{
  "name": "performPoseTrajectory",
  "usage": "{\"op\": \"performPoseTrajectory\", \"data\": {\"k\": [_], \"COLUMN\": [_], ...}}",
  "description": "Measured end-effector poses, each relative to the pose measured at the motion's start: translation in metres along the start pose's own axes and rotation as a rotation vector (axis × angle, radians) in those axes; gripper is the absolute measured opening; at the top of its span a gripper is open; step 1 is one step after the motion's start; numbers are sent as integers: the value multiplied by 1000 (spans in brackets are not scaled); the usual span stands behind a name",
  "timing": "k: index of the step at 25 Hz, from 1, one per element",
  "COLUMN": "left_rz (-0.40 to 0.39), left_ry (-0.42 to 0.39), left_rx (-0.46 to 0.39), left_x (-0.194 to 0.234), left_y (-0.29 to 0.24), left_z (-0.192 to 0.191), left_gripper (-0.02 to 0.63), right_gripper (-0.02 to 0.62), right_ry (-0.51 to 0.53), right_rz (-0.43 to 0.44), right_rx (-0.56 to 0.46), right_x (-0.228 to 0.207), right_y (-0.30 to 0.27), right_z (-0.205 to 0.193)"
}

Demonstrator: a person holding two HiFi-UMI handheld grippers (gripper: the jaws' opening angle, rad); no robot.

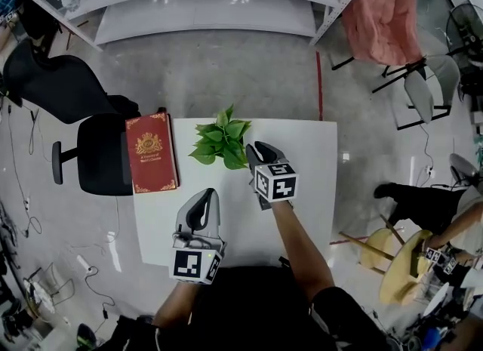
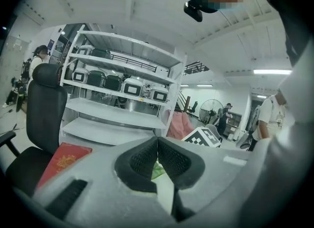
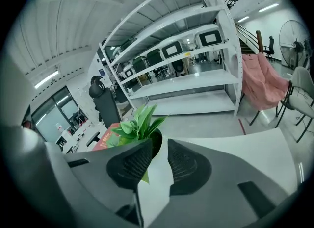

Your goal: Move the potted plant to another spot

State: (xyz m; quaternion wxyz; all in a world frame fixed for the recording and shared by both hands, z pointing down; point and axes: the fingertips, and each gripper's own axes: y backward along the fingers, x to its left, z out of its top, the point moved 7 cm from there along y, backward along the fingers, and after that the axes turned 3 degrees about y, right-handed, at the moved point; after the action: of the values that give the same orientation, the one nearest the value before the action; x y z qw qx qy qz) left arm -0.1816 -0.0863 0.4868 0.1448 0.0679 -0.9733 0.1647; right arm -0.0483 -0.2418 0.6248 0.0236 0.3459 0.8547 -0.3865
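The right gripper (image 1: 260,149) reaches to the far edge of the tabletop (image 1: 302,153), and its tips meet the right side of the potted plant (image 1: 221,142). In the right gripper view, the right gripper (image 3: 159,161) has its jaws drawn in to a narrow slot. The pot's white wall fills that slot, and the dark mouth of the pot and the leaves (image 3: 137,124) sit just behind the left pad. It appears to be pinching the pot by its rim.

The plant is about midway along the far edge, just right of a red book (image 1: 152,152) that lies along the left edge. No view shows whether the pot's base has left the surface. By that reading the task has barely started: the grasp looks made, while the lift, the carry and the setting down elsewhere all remain.

The left gripper (image 1: 205,195) hangs over the near half of the tabletop, well apart from the plant. Its own view shows the left gripper (image 2: 157,158) with its pads closed tip to tip and nothing held.
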Motion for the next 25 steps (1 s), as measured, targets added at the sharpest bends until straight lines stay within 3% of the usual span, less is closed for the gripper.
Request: {"op": "performPoseTrajectory", "data": {"k": [3,25], "left_rz": [6,28], "left_ry": [8,42], "left_rx": [9,24], "left_x": [5,25], "left_y": [-3,-4], "left_z": [-2,-11], "left_gripper": [17,17], "right_gripper": [83,87], "right_ry": [-23,-74], "right_rz": [9,3], "right_rx": [34,146], "right_x": [-1,1], "right_y": [-13,-57], "right_z": [-2,-17]}}
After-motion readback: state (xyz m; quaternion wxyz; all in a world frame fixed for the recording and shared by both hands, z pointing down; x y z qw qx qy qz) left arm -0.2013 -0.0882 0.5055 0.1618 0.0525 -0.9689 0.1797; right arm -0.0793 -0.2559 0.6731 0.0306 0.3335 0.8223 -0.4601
